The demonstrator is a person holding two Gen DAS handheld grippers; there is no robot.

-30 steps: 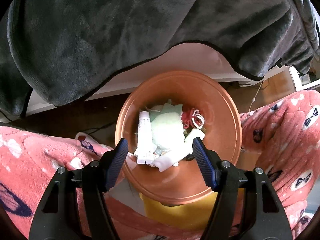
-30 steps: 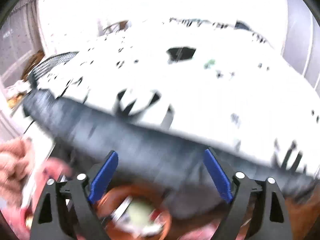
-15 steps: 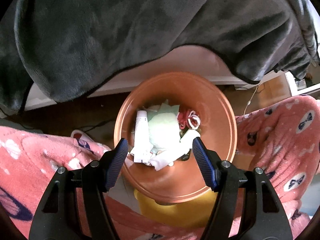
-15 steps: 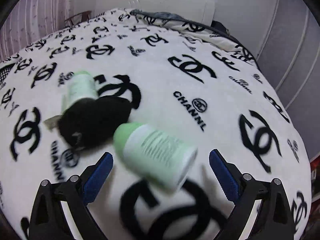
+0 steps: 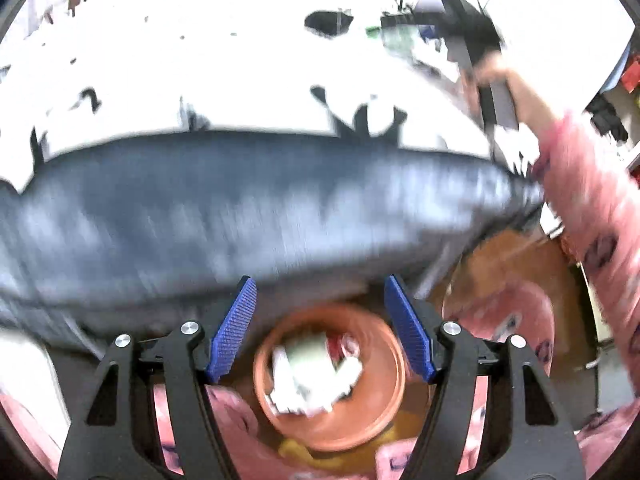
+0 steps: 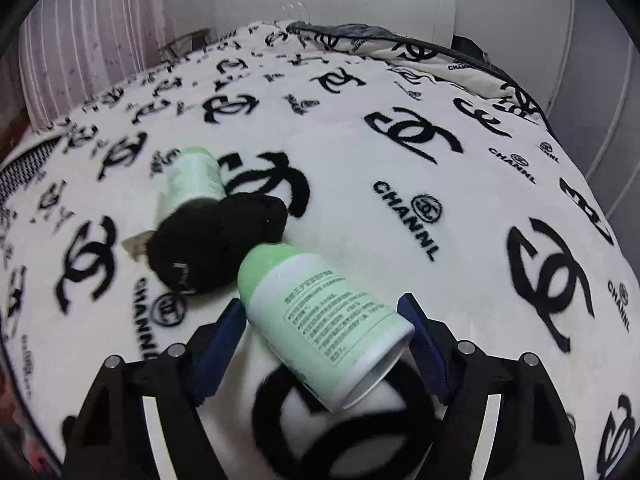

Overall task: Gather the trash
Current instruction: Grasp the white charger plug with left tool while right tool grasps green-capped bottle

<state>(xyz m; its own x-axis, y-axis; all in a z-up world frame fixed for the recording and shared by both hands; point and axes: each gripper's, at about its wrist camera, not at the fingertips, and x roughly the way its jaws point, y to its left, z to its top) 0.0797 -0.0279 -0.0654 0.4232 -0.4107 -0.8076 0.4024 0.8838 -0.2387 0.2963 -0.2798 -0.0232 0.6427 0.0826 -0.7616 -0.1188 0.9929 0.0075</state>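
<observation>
In the right wrist view a pale green and white bottle (image 6: 320,320) lies on its side on the white blanket (image 6: 400,208), between the open jaws of my right gripper (image 6: 324,344). A second green bottle (image 6: 194,178) lies further off, behind a black fuzzy item (image 6: 218,246). In the blurred left wrist view my left gripper (image 5: 320,328) is open and empty above a copper-coloured bin (image 5: 380,412) holding white and green trash (image 5: 312,372). The right hand's gripper shows far off at the bed's upper right.
A dark grey blanket edge (image 5: 260,216) hangs over the bed side above the bin. The person's pink pyjama sleeve (image 5: 588,200) reaches across at the right. A white headboard (image 6: 336,4) stands at the bed's far end.
My right gripper has moved forward so the near green bottle now lies between its jaws. My left gripper has tilted up quickly from the bin toward the bed.
</observation>
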